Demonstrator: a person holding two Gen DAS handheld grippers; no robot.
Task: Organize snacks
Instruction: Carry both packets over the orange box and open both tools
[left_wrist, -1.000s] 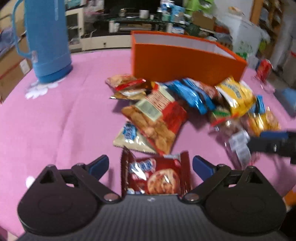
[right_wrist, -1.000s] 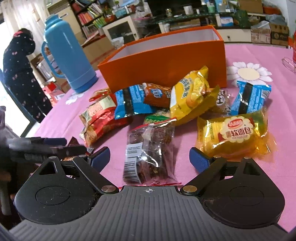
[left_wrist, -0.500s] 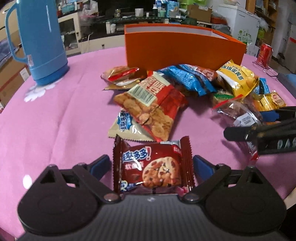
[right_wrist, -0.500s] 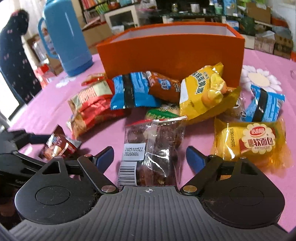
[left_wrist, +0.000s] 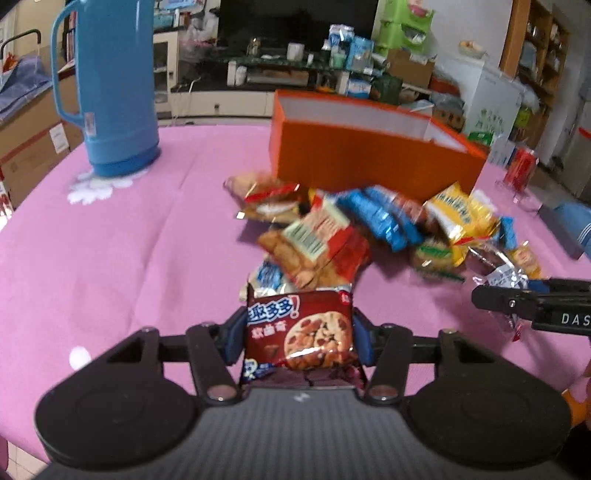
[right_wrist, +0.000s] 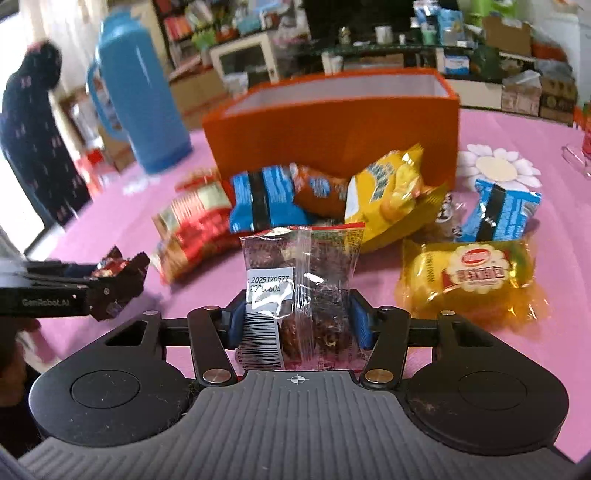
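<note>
Right now my left gripper (left_wrist: 300, 338) has just closed on a dark red foil cookie packet with a chocolate-chip biscuit printed on it (left_wrist: 300, 332), its blue pads pressing both side edges. My right gripper (right_wrist: 297, 325) has likewise just closed, on a clear plastic packet of dark dried fruit with a white barcode label (right_wrist: 299, 295). Each packet stands with its long axis running away from me, along the fingers, top seal pointing at the pile. Beyond them the other snack wrappers lie heaped on the pink-clothed counter (left_wrist: 129, 236), a red-and-white biscuit bag (left_wrist: 317, 243) nearest my left side and a yellow bread packet (right_wrist: 469, 277) just right of my right gripper. Farther still, straight behind the heap, sits the open orange rectangular cardboard box (right_wrist: 332, 125), its long wall broadside to me. I judge both packets must be lifted over the heap to reach it; from these views I cannot say which hand is closer.
</note>
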